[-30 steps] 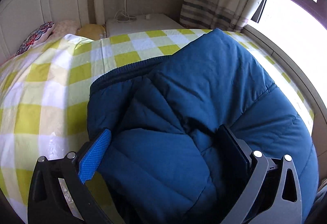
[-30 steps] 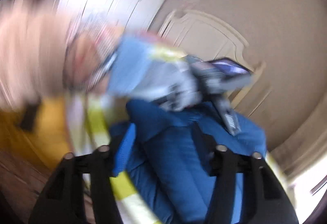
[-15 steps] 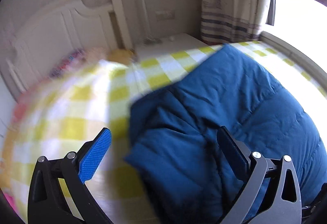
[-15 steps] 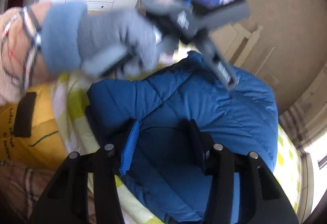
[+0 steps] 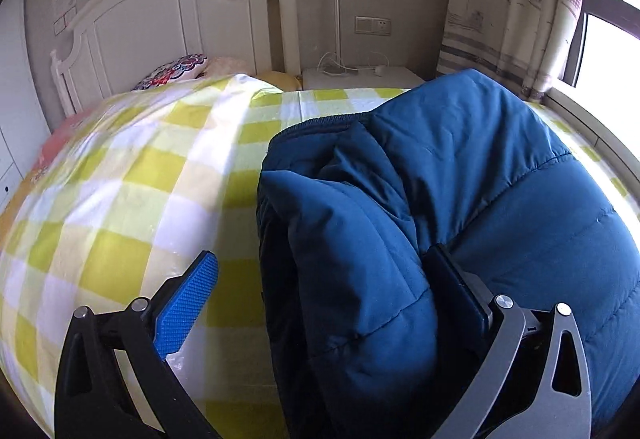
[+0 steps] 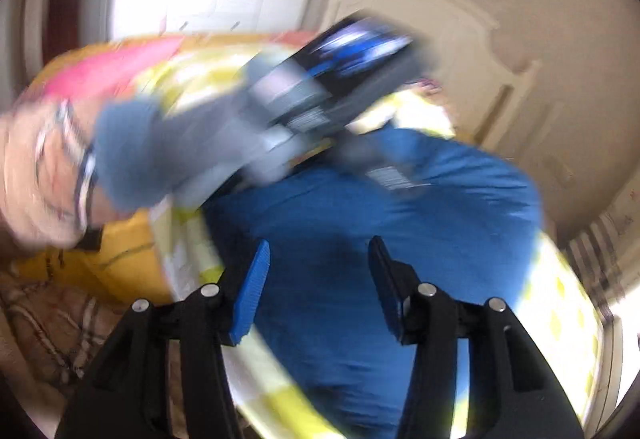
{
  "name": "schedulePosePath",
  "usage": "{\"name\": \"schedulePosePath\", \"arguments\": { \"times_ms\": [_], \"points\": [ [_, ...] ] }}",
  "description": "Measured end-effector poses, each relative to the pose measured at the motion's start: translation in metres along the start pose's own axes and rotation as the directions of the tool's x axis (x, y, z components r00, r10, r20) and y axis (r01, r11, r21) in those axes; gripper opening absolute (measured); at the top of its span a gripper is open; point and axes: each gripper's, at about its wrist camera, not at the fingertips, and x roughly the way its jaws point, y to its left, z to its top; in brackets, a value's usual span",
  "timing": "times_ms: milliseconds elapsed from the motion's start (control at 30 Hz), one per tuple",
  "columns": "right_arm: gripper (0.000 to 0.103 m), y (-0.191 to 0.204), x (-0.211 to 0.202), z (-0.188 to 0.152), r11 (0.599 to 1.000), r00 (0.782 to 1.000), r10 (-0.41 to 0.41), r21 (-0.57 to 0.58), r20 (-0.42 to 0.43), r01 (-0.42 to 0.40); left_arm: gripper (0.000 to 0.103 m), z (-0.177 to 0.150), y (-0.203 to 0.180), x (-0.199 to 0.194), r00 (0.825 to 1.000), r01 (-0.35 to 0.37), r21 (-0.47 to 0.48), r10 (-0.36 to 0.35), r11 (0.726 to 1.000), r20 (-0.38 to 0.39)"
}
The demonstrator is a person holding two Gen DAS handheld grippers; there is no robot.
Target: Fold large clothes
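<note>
The blue puffer jacket (image 5: 460, 199) is being kept bunched on the yellow-checked bedspread (image 5: 120, 199). The left gripper (image 5: 324, 291) is being held wide apart around one fold, unclamped. The right gripper (image 6: 320, 287) is being held half-spread above the jacket, nothing gripped.

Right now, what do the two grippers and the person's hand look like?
Both grippers have black triangular cut-out arms with silver pivot bolts. The left gripper shows one textured blue pad and one dark finger; the right gripper has blue pads. In the blurred right wrist view, the left hand wears a grey glove with a blue cuff over a light checked sleeve.
</note>
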Motion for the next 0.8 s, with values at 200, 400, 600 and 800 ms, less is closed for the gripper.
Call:
{"name": "schedulePosePath", "arguments": {
  "times_ms": [200,400,600,800],
  "points": [
    [0.034,-0.132,0.001,0.015,0.959,0.988,-0.144,0.256,0.056,0.125,0.099,-0.002,-0.01,-0.006,0.999,-0.045,0.02,0.045,0.999,0.026],
    [0.025,-0.229,0.087,0.036,0.908,0.993,-0.11,0.404,-0.035,0.114,0.099,-0.007,-0.009,-0.01,0.998,-0.041,0.01,0.041,0.999,0.043],
    [0.029,-0.241,0.195,0.029,0.908,0.968,0.088,0.418,-0.236,0.02,0.099,-0.012,-0.001,-0.012,0.996,-0.061,-0.053,0.065,0.997,0.066],
    [0.031,-0.224,0.183,0.052,0.965,0.948,-0.022,0.242,-0.318,0.103,0.099,-0.013,-0.004,-0.013,0.995,-0.06,-0.047,0.063,0.997,0.071]
  ]
}}
